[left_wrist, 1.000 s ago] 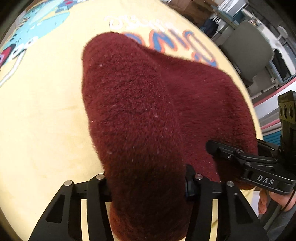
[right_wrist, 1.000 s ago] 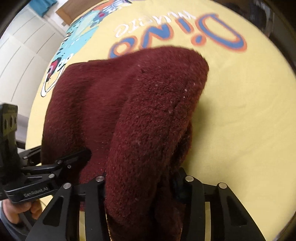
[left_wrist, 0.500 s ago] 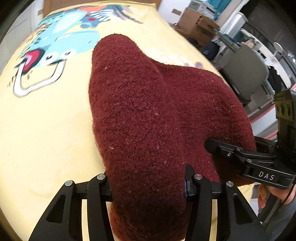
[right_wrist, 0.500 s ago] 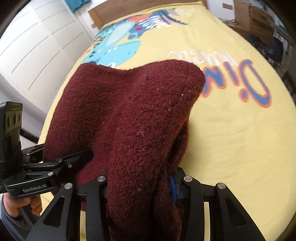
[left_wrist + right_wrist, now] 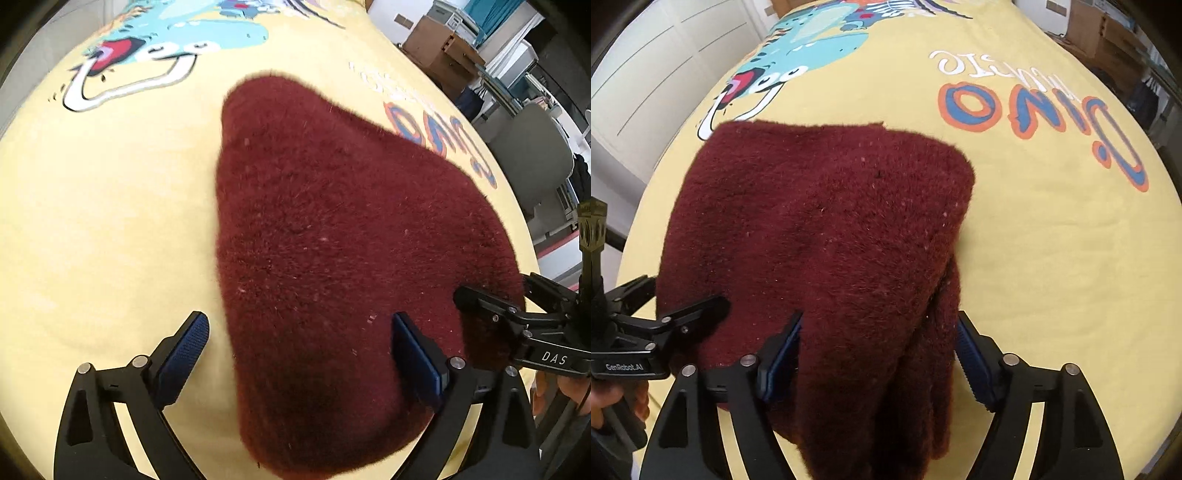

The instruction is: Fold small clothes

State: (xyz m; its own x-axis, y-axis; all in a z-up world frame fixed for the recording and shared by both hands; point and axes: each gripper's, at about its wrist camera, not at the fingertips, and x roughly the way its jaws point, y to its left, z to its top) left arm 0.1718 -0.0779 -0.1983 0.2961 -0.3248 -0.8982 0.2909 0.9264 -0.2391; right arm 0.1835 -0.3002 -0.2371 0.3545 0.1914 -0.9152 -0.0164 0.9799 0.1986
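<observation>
A fuzzy maroon garment (image 5: 332, 240) lies folded on a yellow cartoon-print bedsheet (image 5: 92, 221); it also fills the right wrist view (image 5: 827, 229). My left gripper (image 5: 299, 347) is open, its jaws spread wide with the garment's near corner lying between them. My right gripper (image 5: 879, 354) is open too, its blue pads standing a little off the garment's hanging near edge. Each gripper shows in the other's view, at the garment's side: the right one (image 5: 517, 325) and the left one (image 5: 665, 332).
The sheet carries a blue dinosaur drawing (image 5: 812, 40) and "Dino" lettering (image 5: 1034, 118). White cupboard doors (image 5: 646, 74) stand to the left. Cardboard boxes (image 5: 436, 48) and a grey chair (image 5: 532, 155) stand beyond the bed's right edge.
Both grippers have opened and let go of the garment. The lifted fold has dropped flat onto the sheet.
</observation>
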